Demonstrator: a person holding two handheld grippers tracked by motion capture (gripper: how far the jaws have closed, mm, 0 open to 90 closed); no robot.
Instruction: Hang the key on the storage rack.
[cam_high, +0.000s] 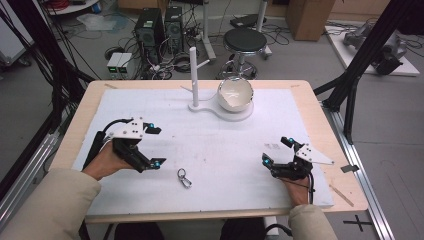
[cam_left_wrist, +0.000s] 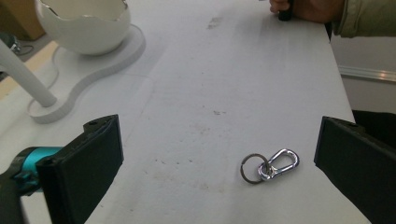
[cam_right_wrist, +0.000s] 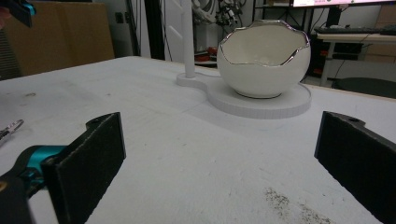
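Two hand-held grippers rest low over a white mat (cam_high: 215, 150) on a wooden table (cam_high: 320, 115), with a small metal carabiner clip (cam_high: 184, 177) on a key ring taken here as the landmark. The clip lies flat on the mat near the person's edge, untouched. The left gripper (cam_high: 156, 146) sits just to the left of the clip and slightly beyond it, its jaws spread wide and holding nothing; in the left gripper view the clip (cam_left_wrist: 271, 165) lies on the mat between the two black jaws, nearer the right-hand one, touching neither. The right gripper (cam_high: 276, 150) stands well to the right of the clip, its jaws likewise wide apart and empty; in the right gripper view they frame bare mat. Far beyond the clip, toward the table's far edge, a white eggshell-shaped bowl (cam_high: 235, 94) with a jagged silvery rim stands upright on a flat white base (cam_high: 245, 114). A white post (cam_high: 194, 75) rises from the same base, just left of the bowl.
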